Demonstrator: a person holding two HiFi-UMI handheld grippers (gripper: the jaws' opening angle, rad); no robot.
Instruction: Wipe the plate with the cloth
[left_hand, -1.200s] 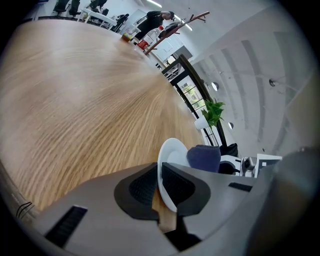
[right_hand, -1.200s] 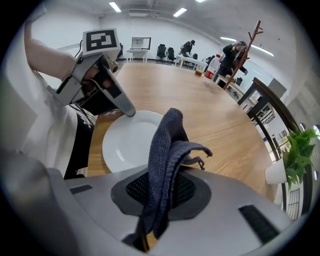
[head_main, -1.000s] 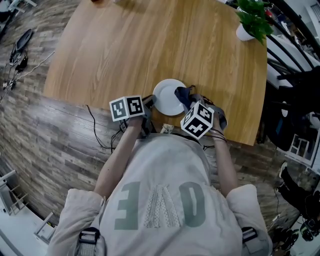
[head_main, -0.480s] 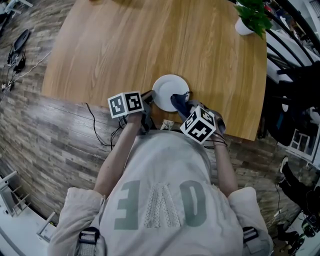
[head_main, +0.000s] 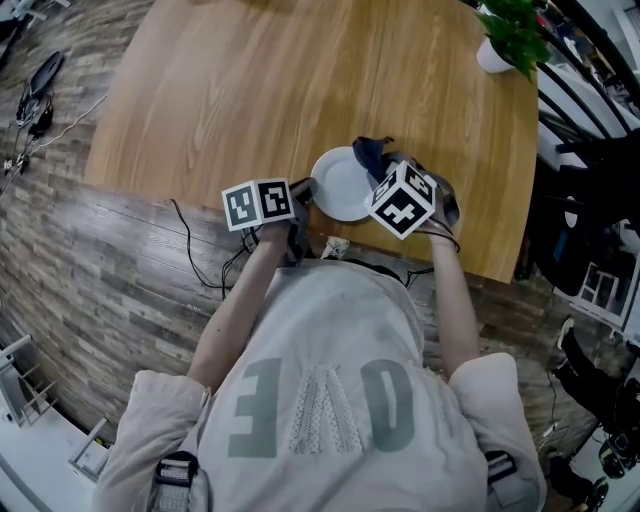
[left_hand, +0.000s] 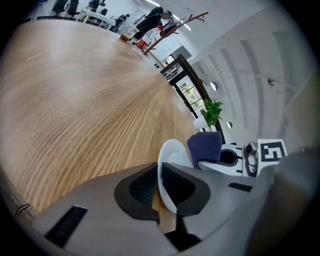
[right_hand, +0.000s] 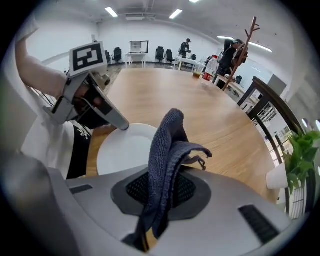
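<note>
A white plate (head_main: 342, 184) rests on the wooden table (head_main: 300, 90) near its front edge. My left gripper (head_main: 303, 191) is shut on the plate's left rim; in the left gripper view the rim (left_hand: 162, 172) sits pinched between the two dark pads. My right gripper (head_main: 385, 170) is shut on a dark blue cloth (head_main: 371, 155), which hangs at the plate's right edge. In the right gripper view the cloth (right_hand: 167, 155) stands folded up between the jaws, above the plate (right_hand: 122, 150), with the left gripper (right_hand: 122, 126) on the plate's far rim.
A potted green plant (head_main: 503, 38) stands at the table's far right corner. A black cable (head_main: 195, 262) trails on the floor to the left, below the table edge. Dark chairs and gear (head_main: 590, 200) crowd the right side.
My right gripper has carried the cloth from the plate's middle to its right edge and a little away from me. The left gripper and plate have stayed put.
</note>
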